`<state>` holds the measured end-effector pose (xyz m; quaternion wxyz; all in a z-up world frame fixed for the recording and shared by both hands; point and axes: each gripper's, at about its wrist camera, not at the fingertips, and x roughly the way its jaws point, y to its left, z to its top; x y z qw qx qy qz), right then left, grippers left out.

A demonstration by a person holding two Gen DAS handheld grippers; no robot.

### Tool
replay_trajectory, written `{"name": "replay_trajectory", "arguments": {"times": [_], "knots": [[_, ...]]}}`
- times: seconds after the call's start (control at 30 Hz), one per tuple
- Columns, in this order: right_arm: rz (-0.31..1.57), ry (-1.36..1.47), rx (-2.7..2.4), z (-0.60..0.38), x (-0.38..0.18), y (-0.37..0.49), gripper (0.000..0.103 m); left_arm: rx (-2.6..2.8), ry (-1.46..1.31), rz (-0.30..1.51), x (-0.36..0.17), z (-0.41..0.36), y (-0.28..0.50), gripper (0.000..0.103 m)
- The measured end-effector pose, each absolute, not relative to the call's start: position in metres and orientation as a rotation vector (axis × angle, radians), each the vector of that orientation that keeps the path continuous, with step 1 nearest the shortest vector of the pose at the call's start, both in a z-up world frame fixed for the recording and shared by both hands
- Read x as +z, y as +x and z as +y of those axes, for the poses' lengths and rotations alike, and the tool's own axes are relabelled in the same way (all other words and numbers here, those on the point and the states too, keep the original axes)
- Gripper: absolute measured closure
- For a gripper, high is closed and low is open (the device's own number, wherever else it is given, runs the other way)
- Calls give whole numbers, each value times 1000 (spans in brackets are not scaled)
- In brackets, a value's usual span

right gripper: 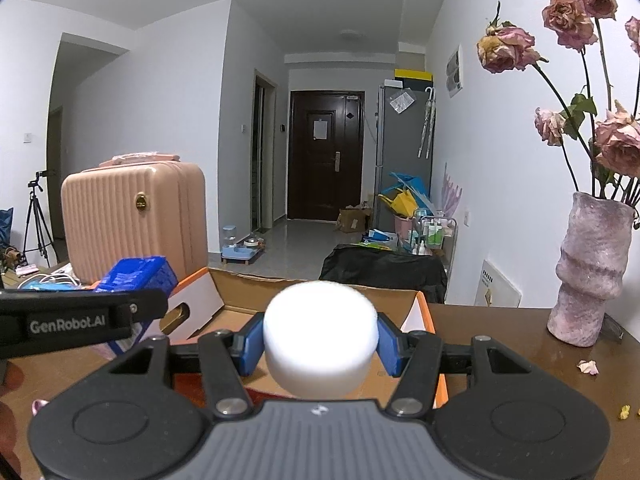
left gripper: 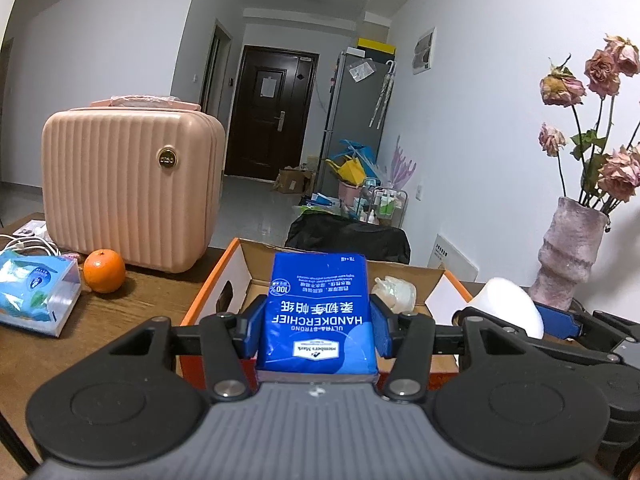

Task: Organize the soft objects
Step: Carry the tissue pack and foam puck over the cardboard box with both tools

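Observation:
My left gripper is shut on a blue handkerchief tissue pack and holds it above the near edge of an open cardboard box with orange sides. A crumpled white soft item lies inside the box. My right gripper is shut on a white foam cylinder and holds it above the same box. The foam cylinder also shows at the right of the left wrist view. The blue pack shows at the left of the right wrist view.
A pink ribbed case stands at the back left of the wooden table. An orange and a light-blue tissue pack lie before it. A pink vase with dried roses stands right of the box.

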<state>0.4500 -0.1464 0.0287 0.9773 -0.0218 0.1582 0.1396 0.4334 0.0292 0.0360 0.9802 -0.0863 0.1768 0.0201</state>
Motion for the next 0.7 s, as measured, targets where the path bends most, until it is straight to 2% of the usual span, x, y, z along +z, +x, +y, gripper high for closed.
{"name": "replay_trajectory", "arguments": {"times": [0.7], "knots": [[408, -69, 253, -135, 30, 525, 47, 89, -179, 380, 34, 36, 498, 50]]}}
